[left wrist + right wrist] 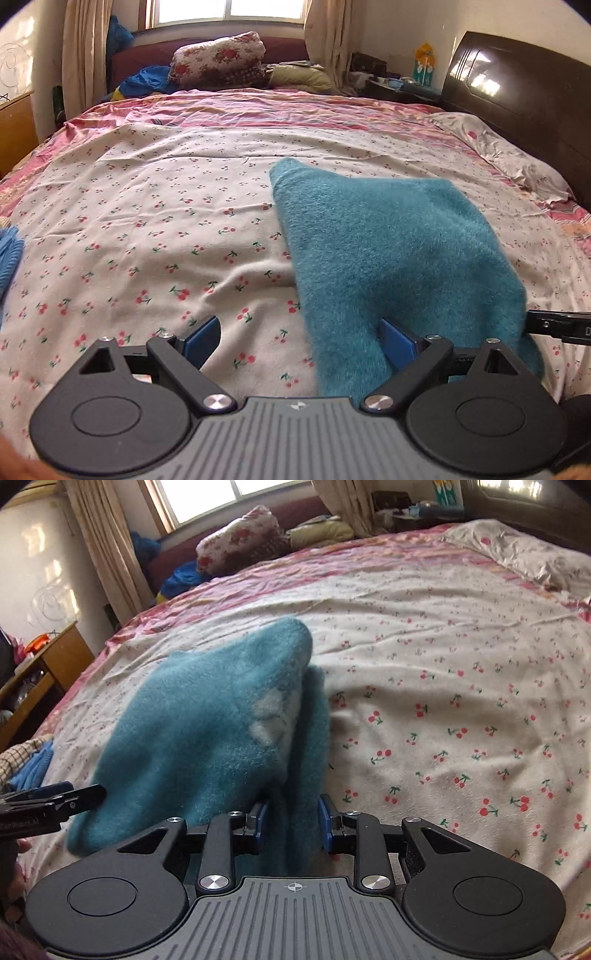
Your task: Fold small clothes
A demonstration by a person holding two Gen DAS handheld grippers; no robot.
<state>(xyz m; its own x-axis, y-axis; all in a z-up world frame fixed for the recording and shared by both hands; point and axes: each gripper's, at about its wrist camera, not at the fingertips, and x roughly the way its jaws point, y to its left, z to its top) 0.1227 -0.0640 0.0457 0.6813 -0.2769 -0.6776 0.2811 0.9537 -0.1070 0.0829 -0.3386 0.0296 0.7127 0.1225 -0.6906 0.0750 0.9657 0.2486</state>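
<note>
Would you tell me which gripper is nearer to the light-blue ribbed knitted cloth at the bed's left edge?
Left. The left gripper lies between the light-blue knitted cloth and the right gripper; the right gripper is farther over, gripping the teal fuzzy garment.

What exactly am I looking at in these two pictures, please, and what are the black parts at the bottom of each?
There is no robot here. A person holds a two-finger claw in each hand, and a wide-angle camera on each claw looks forward along its fingers, so the black parts are the claws themselves. One picture is taken from the left claw, the other from the right claw. Both look across a bed covered by a cherry-print sheet. The thing being handled is a fuzzy teal garment. A fold of it sits inside the right claw, which seems to pinch it. The left claw stands wide open, with the garment draped over one side of it, not gripped.
</note>
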